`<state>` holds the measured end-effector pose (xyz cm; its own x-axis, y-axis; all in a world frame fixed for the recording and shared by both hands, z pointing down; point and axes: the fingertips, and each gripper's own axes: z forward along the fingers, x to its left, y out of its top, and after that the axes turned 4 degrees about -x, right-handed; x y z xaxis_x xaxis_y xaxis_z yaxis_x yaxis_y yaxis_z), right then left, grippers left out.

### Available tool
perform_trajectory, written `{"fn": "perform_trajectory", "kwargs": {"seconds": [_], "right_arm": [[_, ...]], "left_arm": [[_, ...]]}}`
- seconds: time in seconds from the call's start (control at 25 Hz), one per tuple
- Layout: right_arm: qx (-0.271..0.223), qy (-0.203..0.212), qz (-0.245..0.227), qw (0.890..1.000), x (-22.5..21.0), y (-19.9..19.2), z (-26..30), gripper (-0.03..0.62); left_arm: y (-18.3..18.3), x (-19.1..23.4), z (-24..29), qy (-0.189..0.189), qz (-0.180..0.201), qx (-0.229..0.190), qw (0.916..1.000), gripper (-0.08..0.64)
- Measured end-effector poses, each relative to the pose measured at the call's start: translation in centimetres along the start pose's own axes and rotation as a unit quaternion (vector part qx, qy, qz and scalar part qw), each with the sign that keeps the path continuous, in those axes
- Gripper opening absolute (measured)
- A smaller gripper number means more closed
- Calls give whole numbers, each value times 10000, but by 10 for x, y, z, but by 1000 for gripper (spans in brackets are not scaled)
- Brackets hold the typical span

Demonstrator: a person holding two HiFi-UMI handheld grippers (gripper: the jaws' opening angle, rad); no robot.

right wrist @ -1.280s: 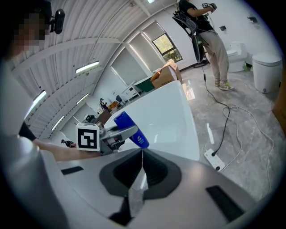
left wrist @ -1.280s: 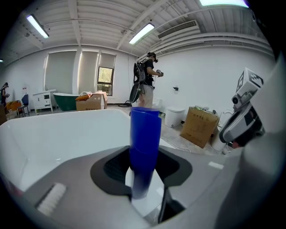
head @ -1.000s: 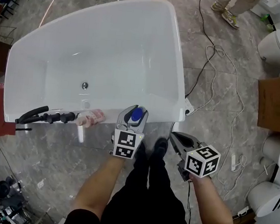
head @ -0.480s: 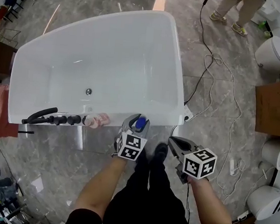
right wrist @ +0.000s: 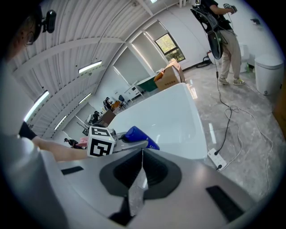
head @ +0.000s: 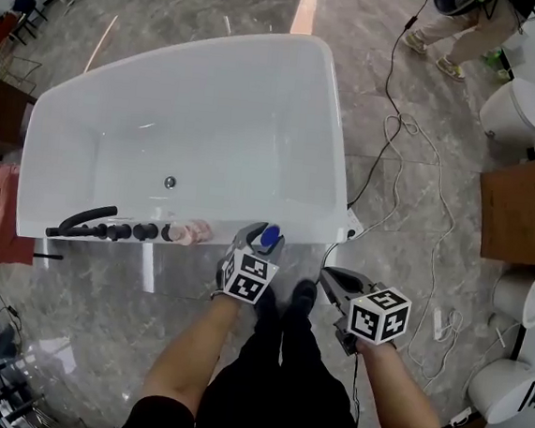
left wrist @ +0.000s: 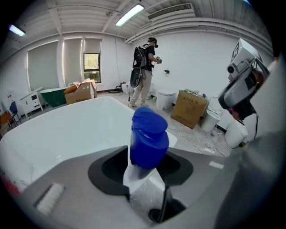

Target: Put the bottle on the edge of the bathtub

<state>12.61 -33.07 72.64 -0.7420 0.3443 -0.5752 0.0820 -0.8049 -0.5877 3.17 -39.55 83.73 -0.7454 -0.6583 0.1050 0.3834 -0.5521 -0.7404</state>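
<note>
A bottle with a blue cap (head: 265, 236) sits between the jaws of my left gripper (head: 259, 245), right at the near rim of the white bathtub (head: 308, 229). In the left gripper view the blue bottle (left wrist: 148, 138) fills the gap between the dark pads (left wrist: 114, 167), which still touch it while the jaws are opening. The right gripper view shows the bottle (right wrist: 142, 137) sticking out tilted from the left gripper. My right gripper (head: 333, 281) hangs over the floor to the right of the tub, shut with nothing in it (right wrist: 142, 156).
A black tap set (head: 92, 229) and a pink item (head: 190, 234) sit on the tub's near rim to the left. Cables (head: 413, 166) and a power strip (head: 354, 228) lie on the floor. A cardboard box (head: 527, 210), toilets (head: 513, 110) and a person (head: 465, 20) are at the right.
The left gripper and bottle stay at the tub's near rim, shifted slightly lower in the view. The right gripper holds its place. The person at the back has walked further right.
</note>
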Motion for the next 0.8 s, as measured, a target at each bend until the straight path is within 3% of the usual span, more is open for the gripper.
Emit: {"fn": "perform_trajectory", "kwargs": {"seconds": [0.28, 0.8], "right_arm": [[-6, -25, -91, 10000, 13, 10, -13, 12], [-236, -38, -337, 9991, 65, 43, -36, 12]], "left_arm": [[14, -3, -22, 14, -245, -144, 9996, 196], [67, -3, -102, -18, -547, -807, 9952, 195]]}}
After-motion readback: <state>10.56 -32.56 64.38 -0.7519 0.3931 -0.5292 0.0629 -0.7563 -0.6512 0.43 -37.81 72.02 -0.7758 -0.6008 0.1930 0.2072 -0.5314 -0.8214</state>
